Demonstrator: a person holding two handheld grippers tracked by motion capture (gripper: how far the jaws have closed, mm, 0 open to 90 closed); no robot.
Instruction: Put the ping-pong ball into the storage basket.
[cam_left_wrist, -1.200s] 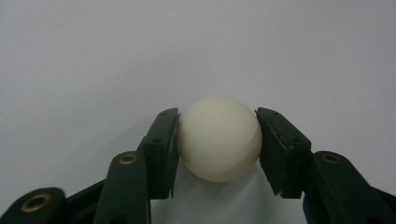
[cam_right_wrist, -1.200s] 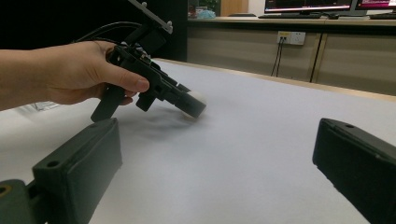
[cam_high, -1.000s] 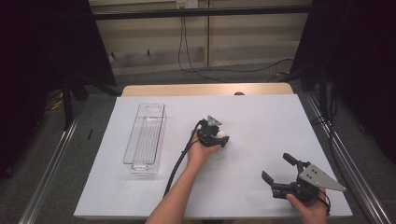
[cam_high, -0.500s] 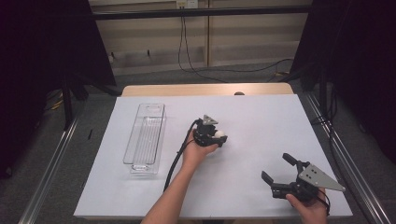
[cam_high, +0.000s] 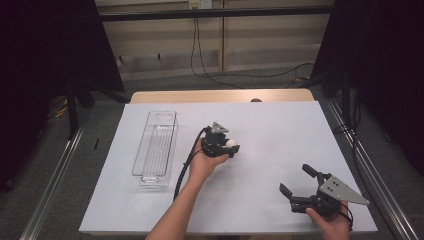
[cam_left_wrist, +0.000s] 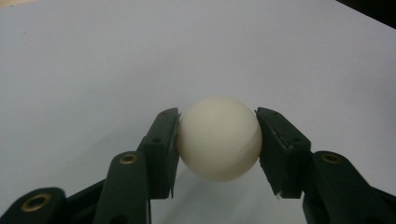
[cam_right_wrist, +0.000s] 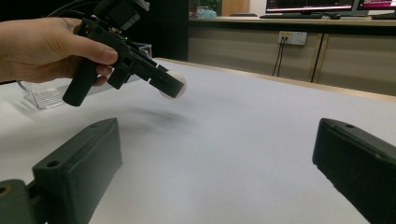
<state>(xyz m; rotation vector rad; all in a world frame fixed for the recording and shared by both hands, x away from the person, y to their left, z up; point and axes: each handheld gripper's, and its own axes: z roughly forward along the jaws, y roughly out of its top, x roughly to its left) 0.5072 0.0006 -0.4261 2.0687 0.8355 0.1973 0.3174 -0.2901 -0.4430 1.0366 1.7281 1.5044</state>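
White ball sits clamped between the left gripper jaws, lifted clear over the desk's middle, presumably bound for the clear tray near the left edge; right gripper waits agape.

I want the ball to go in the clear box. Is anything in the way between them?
Nothing visible is. The round cream-white ball is clamped in the left gripper, lifted off the white table cover. Only bare cover lies between it and the long clear plastic tray, to the ball's left in the high view.
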